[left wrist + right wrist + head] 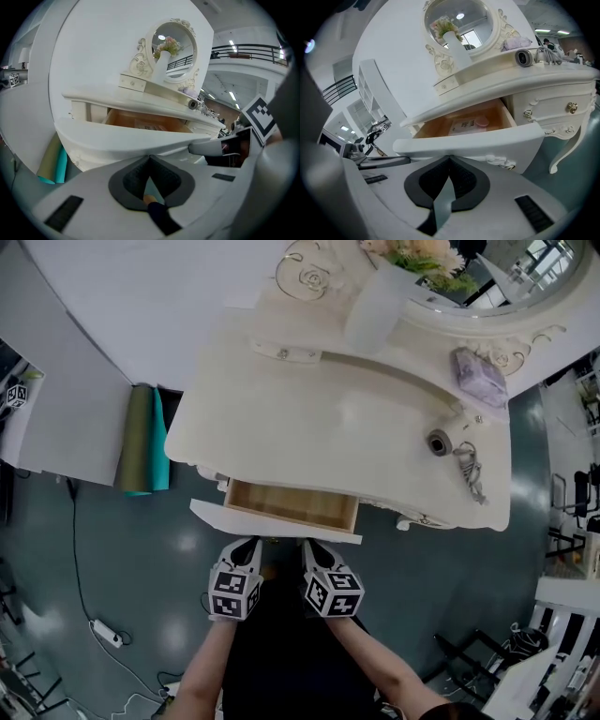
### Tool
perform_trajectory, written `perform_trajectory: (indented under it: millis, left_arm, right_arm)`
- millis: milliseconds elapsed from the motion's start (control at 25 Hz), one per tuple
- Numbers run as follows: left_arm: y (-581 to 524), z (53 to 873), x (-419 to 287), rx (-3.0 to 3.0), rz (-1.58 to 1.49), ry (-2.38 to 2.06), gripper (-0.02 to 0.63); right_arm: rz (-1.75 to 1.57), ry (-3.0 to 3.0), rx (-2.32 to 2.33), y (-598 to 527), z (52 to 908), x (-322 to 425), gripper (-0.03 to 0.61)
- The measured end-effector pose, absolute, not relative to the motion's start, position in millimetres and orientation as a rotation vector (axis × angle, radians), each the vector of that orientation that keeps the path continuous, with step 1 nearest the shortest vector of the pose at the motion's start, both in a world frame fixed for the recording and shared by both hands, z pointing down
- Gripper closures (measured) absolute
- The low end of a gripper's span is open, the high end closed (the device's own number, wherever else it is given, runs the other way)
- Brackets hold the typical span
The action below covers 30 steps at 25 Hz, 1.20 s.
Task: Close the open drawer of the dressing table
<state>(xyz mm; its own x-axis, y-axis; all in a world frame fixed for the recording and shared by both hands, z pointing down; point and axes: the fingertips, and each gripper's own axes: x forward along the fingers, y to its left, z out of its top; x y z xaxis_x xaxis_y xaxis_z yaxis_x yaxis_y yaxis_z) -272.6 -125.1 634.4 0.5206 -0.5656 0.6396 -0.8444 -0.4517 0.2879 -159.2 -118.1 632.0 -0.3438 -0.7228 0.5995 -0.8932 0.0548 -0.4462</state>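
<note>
Left hand-held gripper [150, 158]: jaws clenched together with nothing between them, their tips at the lower edge of the drawer front [126, 139]. I cannot tell whether they touch it.
Right hand-held gripper [450, 158]: also clenched and empty, just beside the left one and aimed at the same panel.
Drawer [292, 506]: directly ahead of both tips, pulled well out from under the bench [319, 427], its inside open to view from above.
Progress: the closing itself is not done. Both tips appear lined up on the front panel, so the approach looks finished, and what remains is a straight push until the front sits flush with the bench's apron.
Drawer material: the front is a glossy cream-white panel with a curved, bowed face. The box behind it is bare pale wood with flat sides.
Drawer contents: a printed card [464, 124] and a small pink round thing [481, 123] lie flat on the bottom, beyond the right tips.
Bench surface: smooth, shiny cream lacquer with a rounded edge, carved trim and curved legs.
Beyond the tips: an oval mirror [461, 21] in an ornate scrolled frame, with a white vase [375, 301] in front of it.
Floor [141, 549]: dark and polished, below both tools.
</note>
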Motion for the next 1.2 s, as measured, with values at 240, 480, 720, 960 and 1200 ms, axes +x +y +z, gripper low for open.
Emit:
perform_trajectory:
  millis: [240, 480, 720, 960, 1200]
  left_arm:
    - [-147, 635, -266, 2.159, 0.617, -1.186, 0.612]
    - [-166, 635, -256, 2.166, 0.619, -1.196, 0.612]
    - [-181, 635, -251, 2.161, 0.607, -1.212, 0.612]
    - [-188, 635, -250, 2.149, 0.603, -1.233, 0.612]
    - [-195, 634, -248, 2.137, 0.601, -1.254, 0.612]
  right_arm:
    - [1.175, -2.123, 1.648, -140, 632, -153, 0.563]
    - [1.167, -2.129, 1.645, -160, 633, -147, 0.563]
    - [1.155, -2.148, 1.623, -175, 633, -143, 0.563]
    - [1.160, -2.159, 1.605, -181, 633, -142, 0.563]
    - [1.165, -2.168, 1.582, -187, 634, -143, 0.563]
